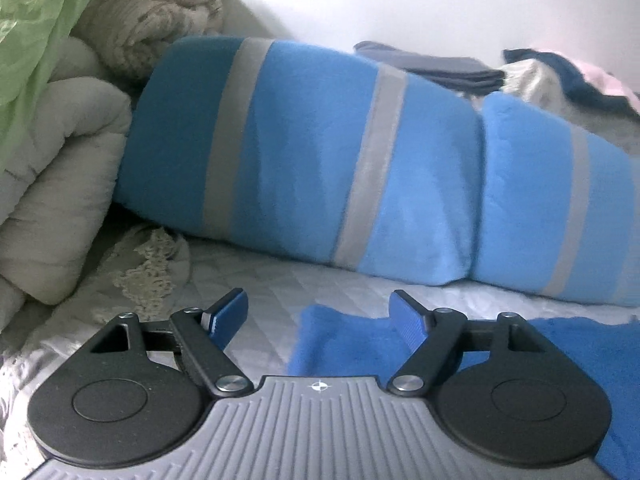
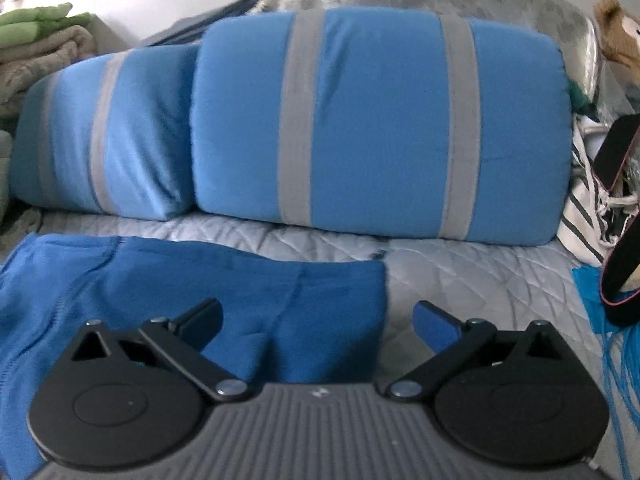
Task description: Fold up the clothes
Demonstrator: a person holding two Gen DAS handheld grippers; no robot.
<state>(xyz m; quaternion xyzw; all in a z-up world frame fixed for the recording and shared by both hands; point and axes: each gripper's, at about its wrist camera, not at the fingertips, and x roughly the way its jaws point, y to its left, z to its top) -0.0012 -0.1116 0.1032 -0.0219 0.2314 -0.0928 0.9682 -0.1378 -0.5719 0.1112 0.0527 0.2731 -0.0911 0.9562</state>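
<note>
Blue fleece is what I see first: the blue garment (image 2: pixel 192 300) lies flat on the quilted grey bedspread (image 2: pixel 460 280), filling the 9 o'clock side of my right wrist view and running under the gripper body. Its right edge falls between the fingers. My right gripper (image 2: pixel 316 318) has its jaws spread wide, nothing between the pads; the left finger (image 2: pixel 200 316) sits over the cloth, the right one over bare quilt.

From the left wrist view, the same blue garment (image 1: pixel 340 344) shows from about 6 o'clock out to 3 o'clock, its near corner lying between the fingers. My left gripper (image 1: pixel 318 316) is also spread apart and grips nothing. I cannot tell whether either gripper touches the fabric.

Behind the garment, at 12 o'clock, two blue pillows with grey stripes lean side by side: the larger pillow (image 2: pixel 380 120) and the smaller pillow (image 2: pixel 108 132), touching each other. At 9 to 10 o'clock in the left view, a beige duvet (image 1: pixel 52 184) is bunched up, with a green sheet (image 1: pixel 32 20) above it. At 3 o'clock in the right view sits a striped bag (image 2: pixel 588 208).
</note>
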